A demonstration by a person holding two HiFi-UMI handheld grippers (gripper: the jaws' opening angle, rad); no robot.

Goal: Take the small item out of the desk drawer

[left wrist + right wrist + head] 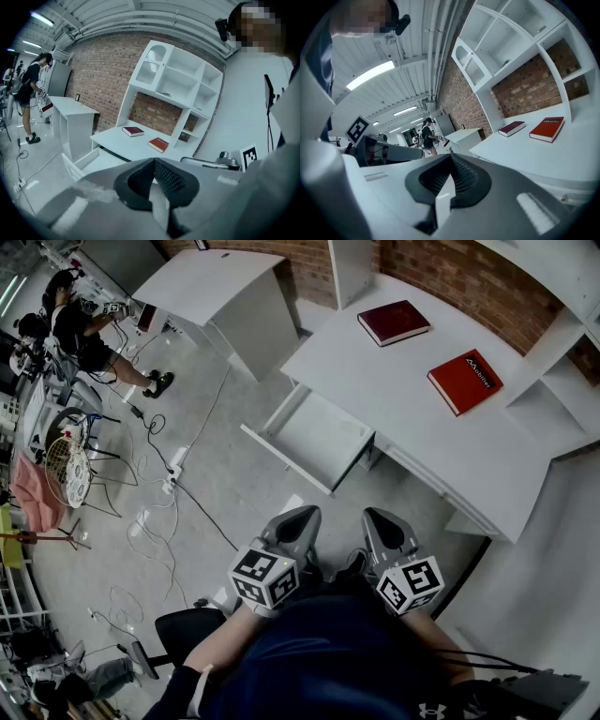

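Step in hand, as judged: approach. Drawer [281, 457] already stands open, ahead of and below both claws, well apart from them. Left claw [153, 161] fully closed, empty. Right claw [450, 158] also closed on nothing, just beside left claw, both near person's body. Small item not made out in any view; visible drawer floor reads plain white, so item's look cannot be told. Possibly further back under desk [412, 418] top. Next move likely calls for: one claw forward and down over drawer, jaws spread, item located first.
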